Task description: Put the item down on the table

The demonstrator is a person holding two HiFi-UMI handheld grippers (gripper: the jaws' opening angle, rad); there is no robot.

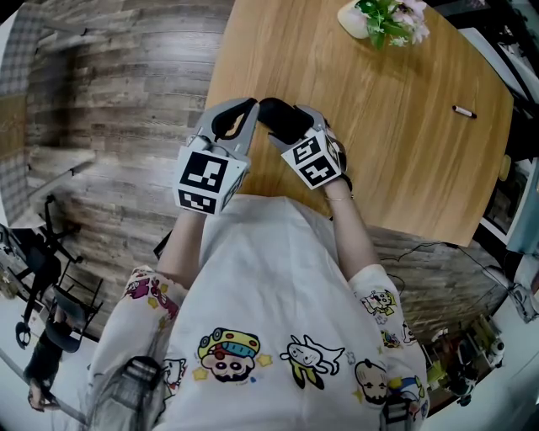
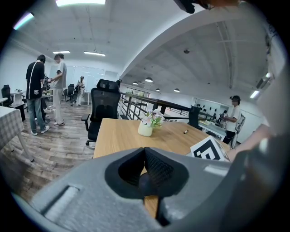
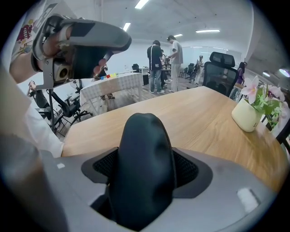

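A rounded black item, shaped like a computer mouse (image 3: 142, 158), stands up between the jaws of my right gripper (image 3: 145, 170), which is shut on it. From the head view, the black item (image 1: 282, 118) and right gripper (image 1: 290, 126) hang over the near edge of the wooden table (image 1: 379, 126). Close to the left, my left gripper (image 1: 244, 114) has its jaws together with nothing in them. In the left gripper view, the left gripper (image 2: 146, 156) shows its pads meeting at the tip, with table (image 2: 118, 136) beyond.
A cream pot of flowers (image 1: 383, 18) stands at the table's far side, also seen as the pot (image 3: 251, 113) to the right. A small marker (image 1: 464, 111) lies on the right part. A black office chair (image 2: 102, 108) and standing people are beyond the table.
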